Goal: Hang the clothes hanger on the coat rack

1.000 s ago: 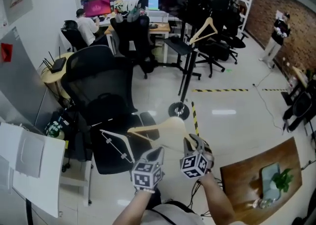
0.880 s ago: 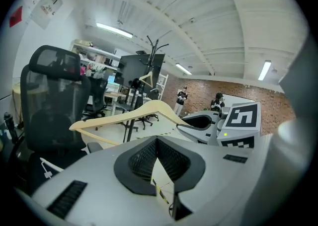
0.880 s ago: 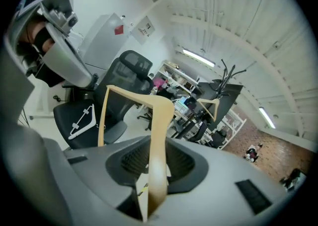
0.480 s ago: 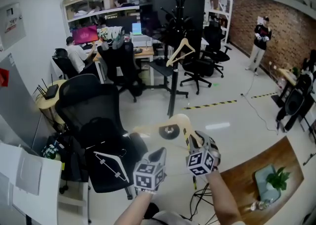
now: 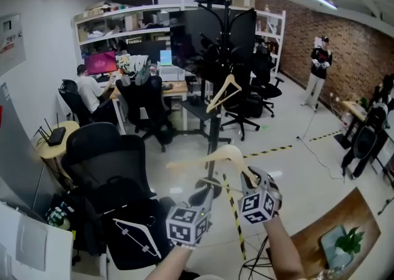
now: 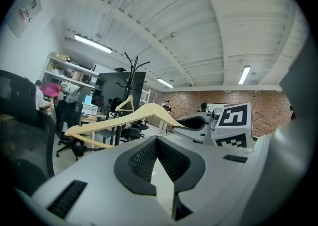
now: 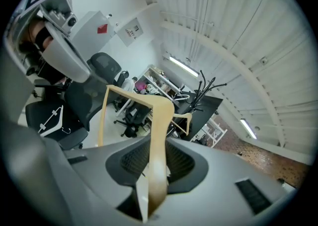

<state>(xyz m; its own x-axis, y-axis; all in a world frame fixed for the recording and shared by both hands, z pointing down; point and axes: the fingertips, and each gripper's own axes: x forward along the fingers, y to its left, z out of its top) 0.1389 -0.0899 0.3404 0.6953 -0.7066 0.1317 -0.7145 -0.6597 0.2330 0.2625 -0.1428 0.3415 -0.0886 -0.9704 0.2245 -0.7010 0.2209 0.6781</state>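
While the coat rack stands well off across the floor, the wooden hanger is up in the air short of it, carried by the right gripper.
The right fingers are clenched on one arm of the hanger near its end, and the left gripper, just beside it on the near side of the rack, has its fingers closed together on nothing. Held so far from its middle, the hanger could, I'd judge, twist in the grip, so its hook misses a peg or knocks down the pale hanger already on the rack. I can read no lettering, only square markers on the grippers' cubes.
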